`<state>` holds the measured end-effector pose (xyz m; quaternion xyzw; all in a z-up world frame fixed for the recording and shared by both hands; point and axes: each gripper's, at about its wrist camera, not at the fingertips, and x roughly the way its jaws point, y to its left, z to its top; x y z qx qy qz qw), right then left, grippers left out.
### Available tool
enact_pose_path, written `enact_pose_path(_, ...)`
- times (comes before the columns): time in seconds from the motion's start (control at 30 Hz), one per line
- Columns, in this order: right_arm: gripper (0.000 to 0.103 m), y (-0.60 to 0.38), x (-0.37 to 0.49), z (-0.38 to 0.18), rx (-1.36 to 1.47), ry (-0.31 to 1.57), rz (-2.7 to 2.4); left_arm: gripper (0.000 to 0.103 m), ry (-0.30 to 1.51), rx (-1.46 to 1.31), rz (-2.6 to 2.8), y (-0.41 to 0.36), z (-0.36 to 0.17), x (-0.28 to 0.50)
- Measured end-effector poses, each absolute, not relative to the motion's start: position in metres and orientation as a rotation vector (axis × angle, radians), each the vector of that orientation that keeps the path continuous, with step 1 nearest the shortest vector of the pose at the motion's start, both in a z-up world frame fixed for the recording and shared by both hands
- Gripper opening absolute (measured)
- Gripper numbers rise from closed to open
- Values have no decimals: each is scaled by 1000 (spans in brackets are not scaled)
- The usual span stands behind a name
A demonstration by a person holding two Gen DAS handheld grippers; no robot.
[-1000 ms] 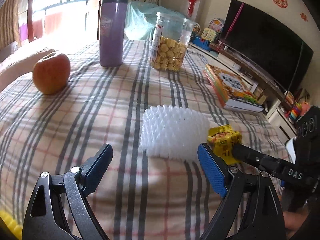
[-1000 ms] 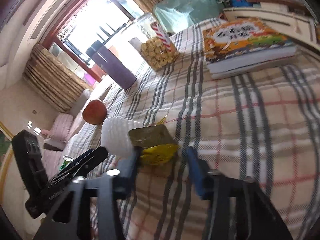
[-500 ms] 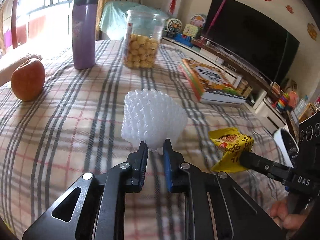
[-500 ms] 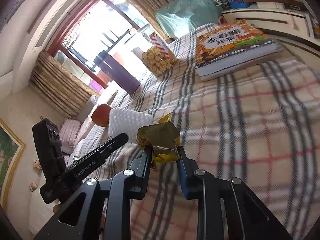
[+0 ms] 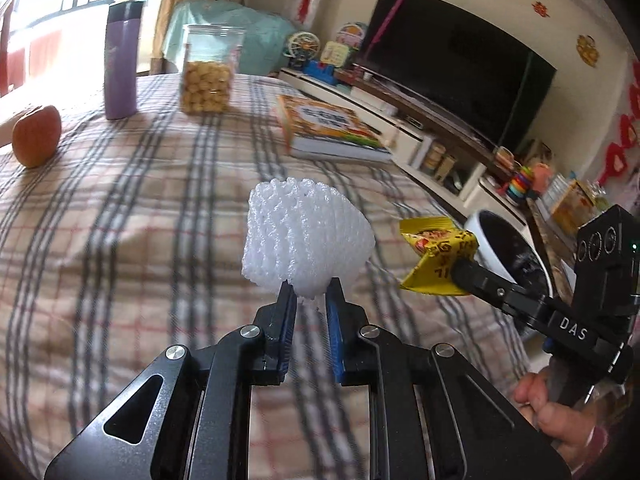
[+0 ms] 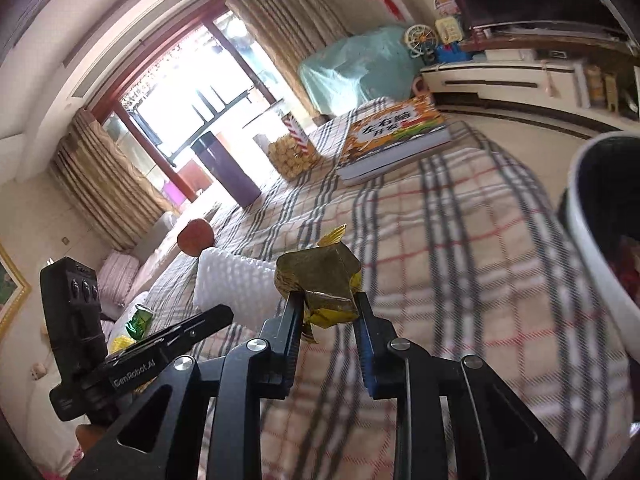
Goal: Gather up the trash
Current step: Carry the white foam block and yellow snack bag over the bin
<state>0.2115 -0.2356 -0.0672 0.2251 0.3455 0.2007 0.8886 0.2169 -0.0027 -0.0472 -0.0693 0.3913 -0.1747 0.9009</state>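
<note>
**Both grippers loaded, bin at the right edge**

While my left gripper [image 5: 310, 294] is clamped nearly shut on the bottom edge of the white foam net [image 5: 306, 236], the net fans out above the blue pads, clear of the checked tablecloth [image 5: 120, 220]. Same net shows in the right wrist view [image 6: 236, 280], just beside the right fingers.

My right gripper [image 6: 328, 308] is pinched narrow on the yellow snack wrapper [image 6: 320, 284]; both pads press its crumpled sides. In the left wrist view that wrapper [image 5: 438, 256] sits at the tip of the right gripper's finger, off the cloth, just in front of the bin. My hand [image 5: 556, 412] grips the handle below it.

Containers:
- White trash bin [image 5: 486, 236], black liner inside, standing off the table's right edge. Right wrist view has its rim [image 6: 588, 240] close on the right; something reddish low inside, too blurred to identify.
- Clear plastic jar [image 5: 208, 76], lid on, about half full of round yellow snacks, far side of the table.
- Purple tumbler [image 5: 120, 60], lid on, left of the jar; contents not visible.

Also on the cloth: an apple [image 5: 36, 136] far left and a picture book [image 5: 328, 132] to the right of the jar. A green crumpled wrapper [image 6: 138, 320] lies by the table's near-left edge in the right wrist view.
</note>
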Motion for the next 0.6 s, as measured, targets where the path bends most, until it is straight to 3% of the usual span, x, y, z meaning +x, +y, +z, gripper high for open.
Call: enact_pose_path(0.6, 25, -295, 153, -73, 506, 677, 315, 14, 846, -74, -447, -67, -46, 182)
